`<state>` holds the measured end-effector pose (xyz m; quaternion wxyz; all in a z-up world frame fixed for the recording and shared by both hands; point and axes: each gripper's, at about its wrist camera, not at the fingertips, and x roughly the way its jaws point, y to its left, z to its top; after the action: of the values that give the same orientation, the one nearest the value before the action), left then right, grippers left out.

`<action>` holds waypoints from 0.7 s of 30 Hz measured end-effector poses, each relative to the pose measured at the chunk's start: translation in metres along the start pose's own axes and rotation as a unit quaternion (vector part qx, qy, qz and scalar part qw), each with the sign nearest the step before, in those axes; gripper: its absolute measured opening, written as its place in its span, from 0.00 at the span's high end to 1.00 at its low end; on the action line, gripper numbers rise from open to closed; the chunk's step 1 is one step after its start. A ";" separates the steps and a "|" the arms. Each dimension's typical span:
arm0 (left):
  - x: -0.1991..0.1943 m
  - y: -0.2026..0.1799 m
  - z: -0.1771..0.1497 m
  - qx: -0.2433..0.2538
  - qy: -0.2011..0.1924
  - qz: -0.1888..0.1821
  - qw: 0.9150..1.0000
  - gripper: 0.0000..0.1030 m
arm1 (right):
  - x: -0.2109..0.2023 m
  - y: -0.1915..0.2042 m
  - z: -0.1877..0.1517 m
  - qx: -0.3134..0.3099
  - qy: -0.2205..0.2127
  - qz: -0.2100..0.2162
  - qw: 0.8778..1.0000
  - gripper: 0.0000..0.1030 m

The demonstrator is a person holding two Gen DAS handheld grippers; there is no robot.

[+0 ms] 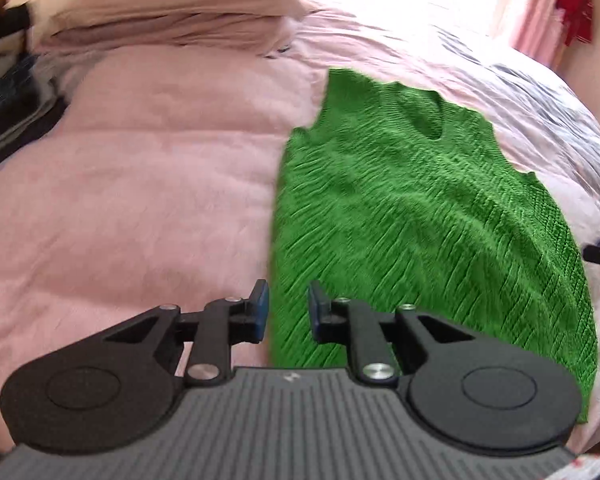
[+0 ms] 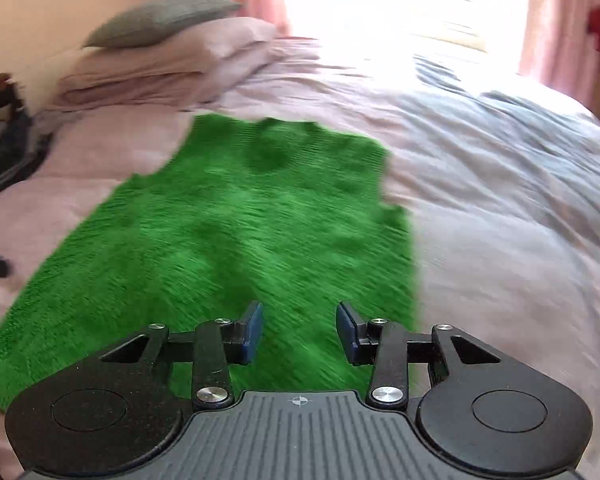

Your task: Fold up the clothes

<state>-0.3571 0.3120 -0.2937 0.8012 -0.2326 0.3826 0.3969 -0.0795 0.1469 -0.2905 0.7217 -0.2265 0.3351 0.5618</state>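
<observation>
Bed with a pink quilt [image 1: 140, 184] fills both views; window end is blown out white, and the right wrist view is motion-blurred. Green knitted sleeveless sweater [image 1: 420, 216] lies flat on the quilt, its lower hem cut off behind the gripper bodies. Left gripper [image 1: 288, 308]: pads slightly apart, nothing clamped, over the sweater's left edge. Right gripper [image 2: 299, 332]: jaws apart, empty, above the sweater.

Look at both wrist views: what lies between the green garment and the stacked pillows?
Only bare pink bedding lies between the green garment and the stacked pillows; both wrist views show it.
</observation>
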 end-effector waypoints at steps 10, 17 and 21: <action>0.062 -0.015 -0.015 0.008 0.062 -0.023 0.998 0.78 | 0.034 -0.064 -0.044 0.035 0.073 0.012 0.997 0.63; 0.038 -0.005 -0.001 0.019 0.066 0.002 0.998 0.78 | 0.009 -0.088 -0.007 0.048 0.055 0.016 0.997 0.63; 0.048 -0.005 0.032 0.016 0.042 -0.010 0.999 0.75 | 0.040 -0.101 0.039 0.063 0.024 0.023 0.997 0.63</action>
<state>-0.3205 0.3523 -0.3123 0.7921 -0.2404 0.4195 0.3725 0.0328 0.1735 -0.2993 0.7133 -0.1860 0.3919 0.5505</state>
